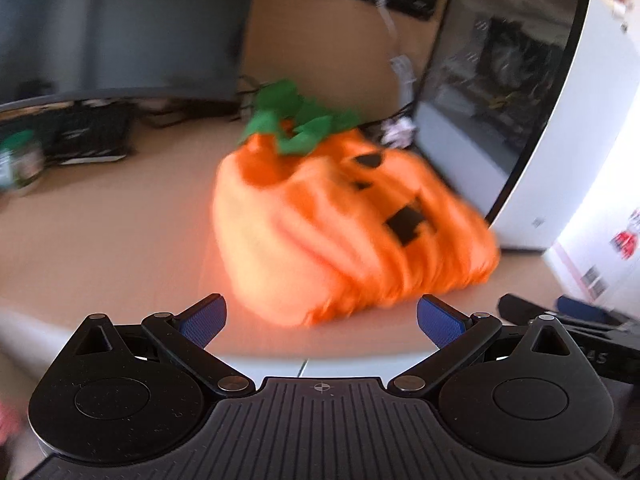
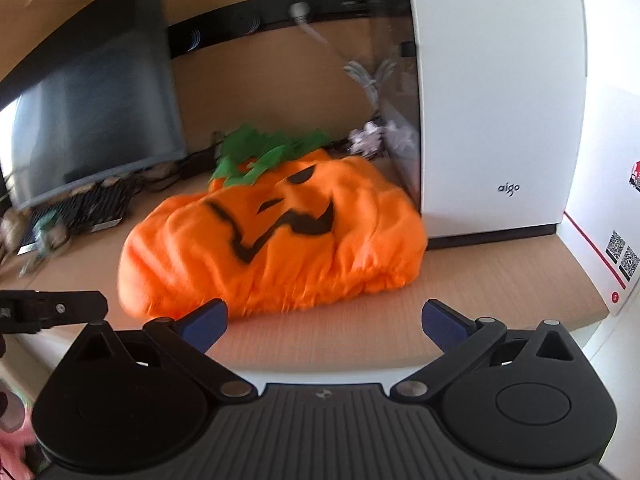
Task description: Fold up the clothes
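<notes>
Costume: we see an orange pumpkin costume [image 2: 276, 240] lying in a puffy, rumpled heap on the desk; the fabric looks soft and fleecy, gathered into ruffles along its near hem.
Face: black felt-like patches form slanted eyes and a jagged zigzag mouth on its upper side, clearest in our right wrist view.
Collar: green leaf-shaped flaps [image 2: 264, 152] sit at the far end of the heap, flat and pointed.
Place: the costume lies mid-desk, its right end touching or just beside the white computer case [image 2: 496, 112]; we cannot tell which.
Desk: we see a light wood-grain desk [image 2: 360, 336], smooth and matte, with a rounded front edge.
Left gripper: our left gripper [image 1: 322, 316] hangs just short of the costume's near hem, jaws spread wide and holding nothing; its blue pads [image 1: 204, 320] are ribbed, its black arms matte plastic.
Right gripper: our right gripper [image 2: 324, 320] is likewise released and empty, just short of the hem, blue pads [image 2: 444, 326] set well apart.
Case: boxy, smooth white shell with a dark glass side panel.
Monitor: we see a dark, curved monitor [image 2: 96, 120] at the far left, a black keyboard [image 2: 76, 212] below it.
Blur: the left wrist view is smeared, so finer texture there is unclear.
</notes>
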Available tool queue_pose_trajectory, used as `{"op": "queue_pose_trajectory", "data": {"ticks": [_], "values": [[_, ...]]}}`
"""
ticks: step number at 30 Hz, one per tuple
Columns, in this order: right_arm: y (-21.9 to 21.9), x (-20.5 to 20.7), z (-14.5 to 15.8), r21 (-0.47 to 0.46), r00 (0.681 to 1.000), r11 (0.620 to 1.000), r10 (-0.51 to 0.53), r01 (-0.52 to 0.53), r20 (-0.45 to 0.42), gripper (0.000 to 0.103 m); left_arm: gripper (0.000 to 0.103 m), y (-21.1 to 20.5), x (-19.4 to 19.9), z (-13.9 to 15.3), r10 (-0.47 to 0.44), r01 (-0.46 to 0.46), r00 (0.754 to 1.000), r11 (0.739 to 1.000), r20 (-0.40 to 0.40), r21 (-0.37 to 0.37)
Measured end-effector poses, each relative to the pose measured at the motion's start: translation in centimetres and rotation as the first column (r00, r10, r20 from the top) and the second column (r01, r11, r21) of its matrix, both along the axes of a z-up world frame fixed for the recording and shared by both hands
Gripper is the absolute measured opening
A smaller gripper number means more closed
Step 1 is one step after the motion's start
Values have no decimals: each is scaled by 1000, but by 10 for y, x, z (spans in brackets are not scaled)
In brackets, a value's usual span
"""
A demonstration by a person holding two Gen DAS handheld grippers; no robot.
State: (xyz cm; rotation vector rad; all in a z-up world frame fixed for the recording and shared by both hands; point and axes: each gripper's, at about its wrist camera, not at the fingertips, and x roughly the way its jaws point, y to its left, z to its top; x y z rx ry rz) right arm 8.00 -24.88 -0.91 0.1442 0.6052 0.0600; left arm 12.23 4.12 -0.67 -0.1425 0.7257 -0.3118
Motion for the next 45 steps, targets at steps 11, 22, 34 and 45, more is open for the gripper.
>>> {"op": "queue_pose_trajectory", "data": {"ticks": [11,22,34,45], "values": [[4,36,24,60,936,934,-351,352,-14,103,103,-28,133,-38,-344,337,930,939,-131,-69],[25,113,5,119,947,947,-276,297,-165,103,103,64,183,-72,-118,78,952,986,-282,-149],[48,216,-74,373,936,923,42,98,-349,103,103,104,176,-50,-11,-53,981,946,-195,-318],[38,223,-102,705,857,708,386,-38,-341,103,103,105,148,-114,146,-225,927,953,-345,-202]]}}
